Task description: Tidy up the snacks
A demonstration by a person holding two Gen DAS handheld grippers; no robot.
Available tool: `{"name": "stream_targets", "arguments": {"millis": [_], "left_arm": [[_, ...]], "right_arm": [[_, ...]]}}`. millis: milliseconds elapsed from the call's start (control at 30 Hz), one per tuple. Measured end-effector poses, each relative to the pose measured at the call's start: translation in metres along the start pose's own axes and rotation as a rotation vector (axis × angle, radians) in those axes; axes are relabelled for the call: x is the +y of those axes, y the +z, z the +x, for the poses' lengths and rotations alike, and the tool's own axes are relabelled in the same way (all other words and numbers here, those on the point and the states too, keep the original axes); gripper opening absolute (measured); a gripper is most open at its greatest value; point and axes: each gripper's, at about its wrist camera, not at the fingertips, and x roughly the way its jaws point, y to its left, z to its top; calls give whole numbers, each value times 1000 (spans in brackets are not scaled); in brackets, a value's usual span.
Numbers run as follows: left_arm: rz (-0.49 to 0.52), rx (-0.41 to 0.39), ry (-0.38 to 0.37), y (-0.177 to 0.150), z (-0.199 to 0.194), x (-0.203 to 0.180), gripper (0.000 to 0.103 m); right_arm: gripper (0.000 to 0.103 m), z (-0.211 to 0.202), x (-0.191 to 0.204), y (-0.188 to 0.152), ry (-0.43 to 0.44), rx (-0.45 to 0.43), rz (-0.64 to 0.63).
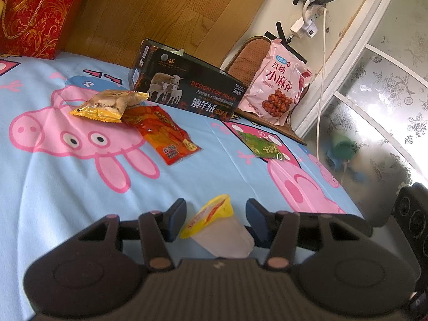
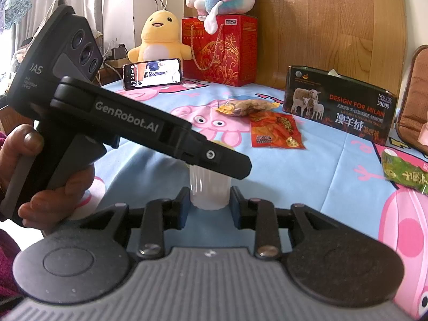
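A clear jelly cup with a yellow lid [image 1: 219,226] lies tilted between the fingers of my left gripper [image 1: 216,211], which is open around it. In the right wrist view the same cup [image 2: 210,190] stands between the fingers of my right gripper [image 2: 208,198], which closes in on its base; the left gripper's body [image 2: 149,131] crosses above it. A yellow snack packet [image 1: 109,104], a red packet [image 1: 163,133] and a green packet [image 1: 260,145] lie on the pig-print sheet [image 1: 67,187]. A black open box [image 1: 187,85] stands behind them.
A pink snack bag [image 1: 278,83] leans on a chair at the back right. A red gift bag [image 2: 222,50], plush toys [image 2: 157,37] and a phone [image 2: 152,73] stand along the far edge. The wooden headboard [image 1: 160,13] backs the bed.
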Motion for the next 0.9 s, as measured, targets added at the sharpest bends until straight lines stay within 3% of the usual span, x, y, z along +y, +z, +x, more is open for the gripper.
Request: {"name": "stream_targets", "arguments": {"millis": [200,300,467,533,667,767,900], "left_arm": [[1,0,-1,0,0,0,48],[15,13,9,1,2,-3,40],[40,25,26,13,4,-11,41],[26,11,-8,30,5,-11,41],[112,-48,-19,77,14,-29,41],[180,-99,-25,121,32,-43,41],[189,-154,7,169,65,-44,45]], "right_arm": [[35,0,-1,0,2,0,0],[34,-1,-1,0,1,0,-2],[34,-1,-1,3,-4,-8,33],[34,-2,-7,7,-2,-29,63],[34,-6,-28,30,-21,-105,108],[34,0,-45,56,-85,-165,63],[34,24,-78,91,-160,-214,22]]}}
